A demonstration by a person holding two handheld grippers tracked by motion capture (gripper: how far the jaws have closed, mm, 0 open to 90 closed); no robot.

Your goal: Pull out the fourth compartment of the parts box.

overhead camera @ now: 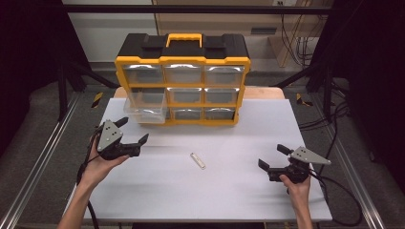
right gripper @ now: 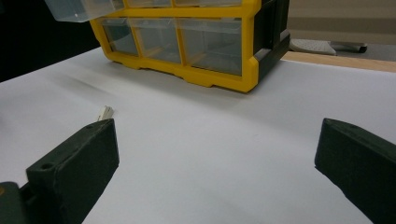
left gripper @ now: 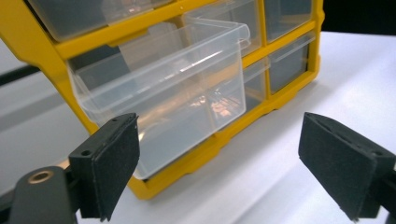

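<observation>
A yellow-and-black drawer cabinet (overhead camera: 183, 78) stood at the twelve o'clock end of the white table (overhead camera: 229, 191), its nine clear drawers in three rows. Its middle-left drawer (overhead camera: 145, 106) was pulled out toward six o'clock and hung past the cabinet front; in the left gripper view the drawer (left gripper: 173, 93) looked clear-walled with nothing certain inside, though reflections made that hard to judge. The other drawers sat flush, and their contents could not be made out. A small pale strip-shaped part (overhead camera: 197, 161) lay alone near the table's centre, well apart from the cabinet and from both tools. The left gripper (overhead camera: 131, 135) hovered at about nine o'clock from that part, just at five o'clock of the pulled-out drawer, jaws spread wide with nothing between them. The right gripper (overhead camera: 271, 156) rested at about three o'clock from the part, jaws likewise standing apart and empty; its own view showed the part (right gripper: 106, 112) just beyond one pad, with bare table between it and the cabinet (right gripper: 210, 46).
</observation>
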